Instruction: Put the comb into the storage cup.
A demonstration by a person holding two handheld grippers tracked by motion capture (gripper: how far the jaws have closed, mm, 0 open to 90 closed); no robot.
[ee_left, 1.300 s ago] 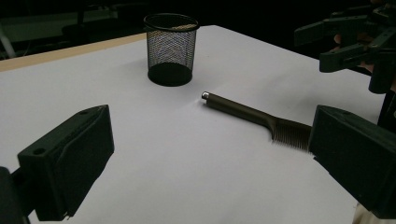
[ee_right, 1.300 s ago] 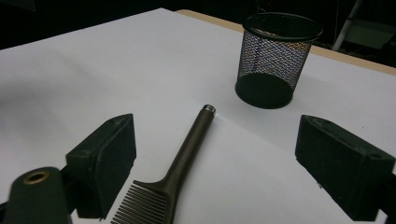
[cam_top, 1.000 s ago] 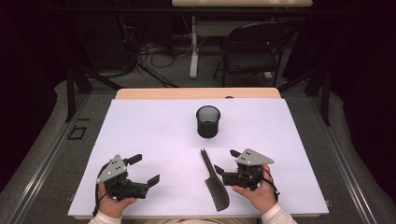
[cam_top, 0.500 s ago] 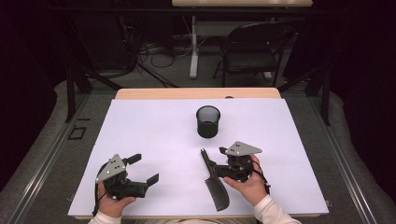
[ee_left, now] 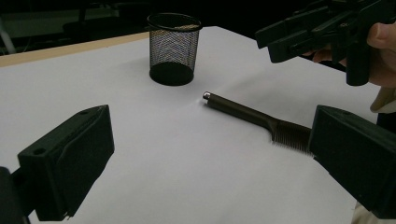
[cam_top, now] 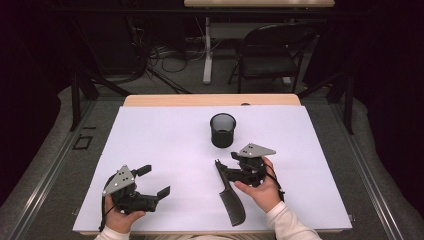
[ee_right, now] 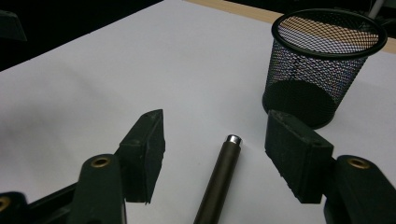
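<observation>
White-covered table (cam_top: 150, 140), black mesh cup (cam_top: 222, 130) upright, dark comb (cam_top: 231, 197) lying flat

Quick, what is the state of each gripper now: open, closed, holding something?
Left gripper: open, holding nothing.
Right gripper: open, jaws have just been closing; the comb handle lies between them, not yet gripped.

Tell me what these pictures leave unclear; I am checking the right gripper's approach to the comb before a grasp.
- Comb teeth: cut off by the bottom edge in the right gripper view.
- Comb's toothed end: hidden behind the left gripper's own jaw in the left gripper view.
- Right gripper height above the handle: not readable in the high view.
- Mesh cup contents: too dark inside.
</observation>
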